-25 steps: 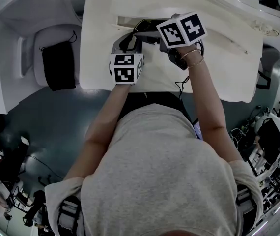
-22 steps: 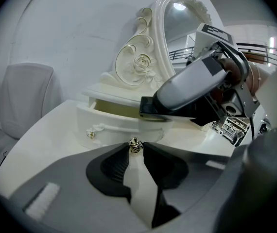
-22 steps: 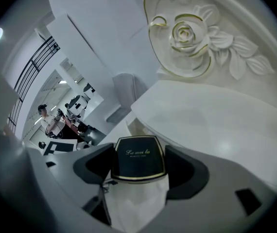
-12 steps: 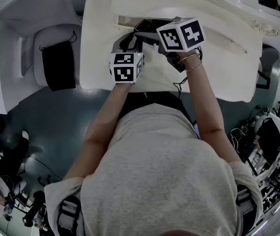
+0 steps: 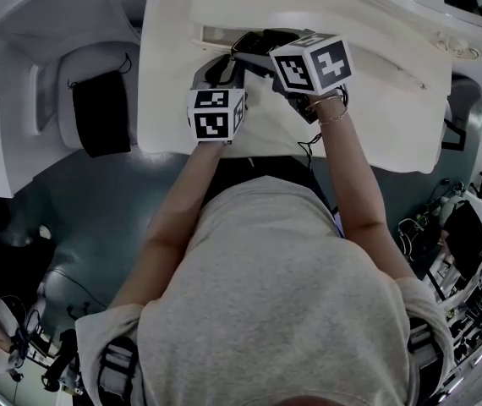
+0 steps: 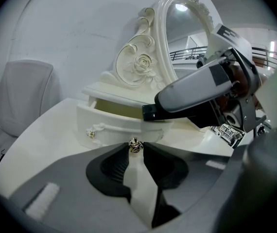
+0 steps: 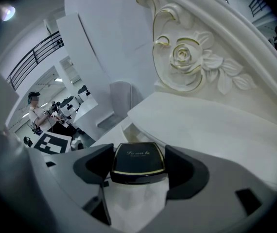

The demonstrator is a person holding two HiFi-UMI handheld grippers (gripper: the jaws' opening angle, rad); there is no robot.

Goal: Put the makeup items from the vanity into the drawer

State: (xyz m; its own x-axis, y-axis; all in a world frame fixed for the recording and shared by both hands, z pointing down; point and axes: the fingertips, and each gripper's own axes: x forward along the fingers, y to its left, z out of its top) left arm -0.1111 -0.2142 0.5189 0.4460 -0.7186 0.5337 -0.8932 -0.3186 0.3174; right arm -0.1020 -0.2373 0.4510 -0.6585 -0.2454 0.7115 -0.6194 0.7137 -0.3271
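Note:
A black compact with gold trim (image 7: 137, 165) sits between the jaws of my right gripper (image 7: 138, 154), which is shut on it. In the left gripper view that right gripper (image 6: 197, 89) hangs over the open white drawer (image 6: 112, 120). My left gripper (image 6: 135, 152) is shut on the drawer's small metal knob (image 6: 135, 145). A second knob (image 6: 91, 133) shows further left on the drawer front. In the head view the left gripper's cube (image 5: 217, 115) is at the vanity's front and the right one's cube (image 5: 311, 62) is beside the drawer (image 5: 224, 36).
An ornate white mirror frame with a carved rose (image 6: 141, 64) rises behind the drawer. The white vanity top (image 5: 376, 117) stretches to the right. A pale chair with a dark item on it (image 5: 97, 112) stands to the left. A person (image 7: 34, 113) stands far off.
The right gripper has shifted slightly toward the person with the compact in it. The left gripper has stayed on the knob.

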